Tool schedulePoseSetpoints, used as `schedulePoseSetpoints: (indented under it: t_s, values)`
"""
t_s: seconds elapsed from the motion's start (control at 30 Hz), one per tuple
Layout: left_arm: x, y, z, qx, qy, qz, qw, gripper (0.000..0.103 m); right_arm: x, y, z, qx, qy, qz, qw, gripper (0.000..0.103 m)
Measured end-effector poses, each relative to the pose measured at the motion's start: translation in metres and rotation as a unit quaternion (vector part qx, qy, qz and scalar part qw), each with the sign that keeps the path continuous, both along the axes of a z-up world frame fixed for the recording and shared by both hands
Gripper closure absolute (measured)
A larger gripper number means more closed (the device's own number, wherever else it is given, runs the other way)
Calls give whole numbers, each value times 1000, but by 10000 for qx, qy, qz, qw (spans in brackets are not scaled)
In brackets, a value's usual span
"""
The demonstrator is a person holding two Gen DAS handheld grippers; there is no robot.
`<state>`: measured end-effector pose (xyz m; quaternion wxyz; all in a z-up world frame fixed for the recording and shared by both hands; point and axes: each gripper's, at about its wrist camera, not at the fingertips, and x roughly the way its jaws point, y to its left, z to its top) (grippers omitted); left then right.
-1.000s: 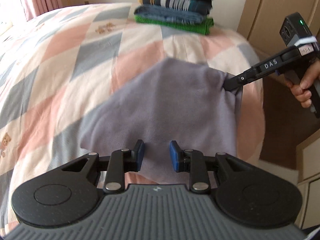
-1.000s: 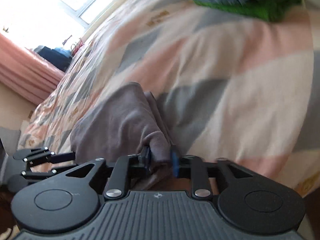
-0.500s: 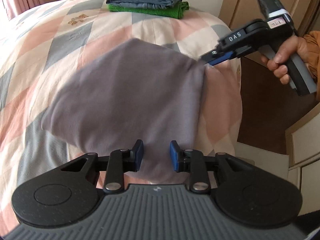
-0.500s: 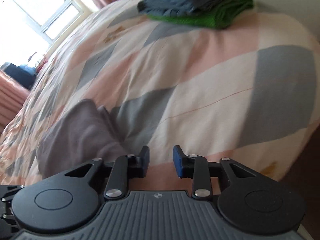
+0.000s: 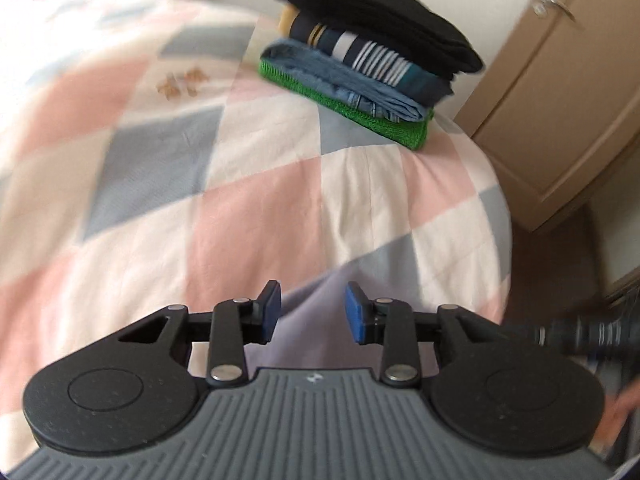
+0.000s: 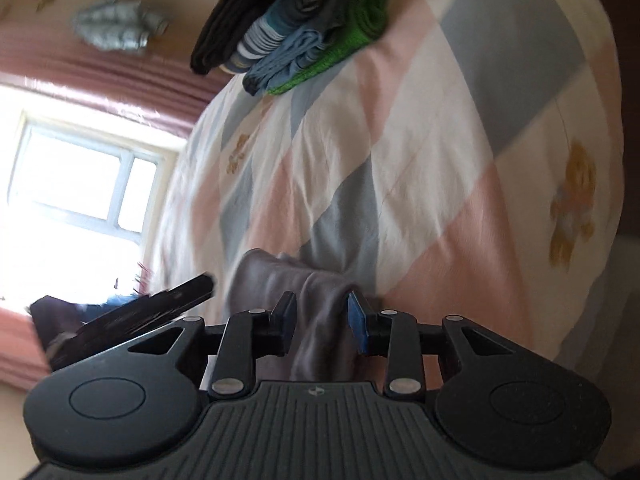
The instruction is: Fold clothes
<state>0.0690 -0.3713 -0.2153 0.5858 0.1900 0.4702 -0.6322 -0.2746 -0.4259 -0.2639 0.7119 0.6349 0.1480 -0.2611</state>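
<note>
A grey-purple garment (image 5: 316, 320) lies on the checked bedspread (image 5: 256, 216), close under my left gripper (image 5: 312, 312). That gripper is open, its blue pads apart above the fabric. Only the garment's near part shows in the left wrist view. In the right wrist view, a bunched fold of the same garment (image 6: 320, 300) runs between the fingers of my right gripper (image 6: 322, 316). The right jaws stand open and do not pinch the fold. A blurred dark shape at the right edge of the left wrist view is the right gripper (image 5: 580, 336).
A stack of folded clothes (image 5: 372, 56), black on top and green at the bottom, sits at the bed's far corner. A beige cupboard door (image 5: 560, 92) stands to the right of the bed. A window (image 6: 80, 188) and pink curtains lie beyond the bed.
The right gripper let go of the garment's corner, then came down so a fold sits between its open fingers. The left gripper moved forward, and its view now reaches the stack.
</note>
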Motion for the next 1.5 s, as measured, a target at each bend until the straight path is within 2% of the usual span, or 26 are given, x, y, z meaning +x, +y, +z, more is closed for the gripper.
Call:
schedulePoseSetpoints:
  t_s: [0.07, 0.13, 0.23, 0.27, 0.3, 0.33, 0.4, 0.53, 0.63, 0.7, 0.77, 0.87, 0.9, 0.93, 1.03, 1.1, 1.2, 1.23, 1.27, 1.37, 1.4, 1.5]
  values:
    - [6, -16, -9, 143, 254, -72, 9995, 68, 3, 2, -7, 157, -50, -116, 9998, 69]
    - [8, -30, -20, 343, 423, -144, 9984, 68, 4, 2, -18, 338, -141, -338, 9988, 69]
    - [9, -41, -33, 529, 753, -358, 9951, 71, 6, 0, -30, 525, -326, -695, 9957, 69]
    - [9, -44, -36, 562, 794, -428, 9943, 75, 7, 0, -32, 523, -353, -774, 9950, 70]
    - [8, -47, -39, 594, 821, -487, 9937, 82, 7, -1, -34, 517, -359, -843, 9945, 79]
    - [8, -49, -41, 604, 834, -518, 9933, 91, 7, 0, -34, 492, -347, -890, 9942, 97]
    - [7, -49, -41, 488, 793, -579, 9940, 96, 5, 2, -30, 282, -406, -916, 9946, 99]
    - [3, -44, -41, 174, 549, -902, 9943, 96, 8, 2, -28, -92, 122, -740, 9971, 101]
    - [-5, -45, -47, 78, 66, -1167, 9931, 93, 22, 0, -30, -479, 750, -445, 9950, 102]
    - [-11, -44, -45, -21, -266, -1278, 9914, 92, 37, 1, -17, -919, 1223, -103, 9882, 101]
    - [-11, -38, -37, -180, -580, -1251, 9903, 92, 52, 5, -2, -1295, 1708, 243, 9765, 99]
    - [4, -17, -16, -351, -1358, -821, 9867, 92, 65, 15, 19, -1695, 2294, 550, 9569, 98]
    - [12, -8, -8, -363, -1409, -666, 9871, 93, 67, 20, 27, -1874, 2463, 570, 9492, 91]
    - [20, 3, -1, -354, -1352, -547, 9887, 93, 68, 26, 35, -2101, 2658, 578, 9391, 78]
    - [30, 39, 17, -336, -1110, -398, 9925, 93, 72, 42, 55, -2759, 3135, 685, 9061, 76]
    - [21, 64, 21, -422, -939, -555, 9931, 93, 77, 53, 65, -3200, 3026, 1050, 8916, 76]
    - [4, 95, 16, -554, -881, -781, 9915, 92, 95, 77, 67, -3750, 2625, 1941, 8677, 77]
    - [-1, 103, 10, -577, -881, -823, 9910, 92, 103, 85, 60, -3885, 2592, 2286, 8542, 81]
    - [-3, 108, 3, -559, -900, -808, 9911, 92, 112, 93, 54, -4014, 2555, 2628, 8394, 80]
    - [-3, 114, -25, -396, -1112, -653, 9909, 92, 124, 104, 17, -4274, 3070, 3323, 7827, 81]
    - [0, 116, -33, -346, -1201, -604, 9903, 92, 120, 102, 11, -4281, 3121, 3383, 7777, 81]
    - [10, 113, -38, -337, -1419, -475, 9882, 92, 107, 90, 8, -4133, 3012, 3386, 7898, 86]
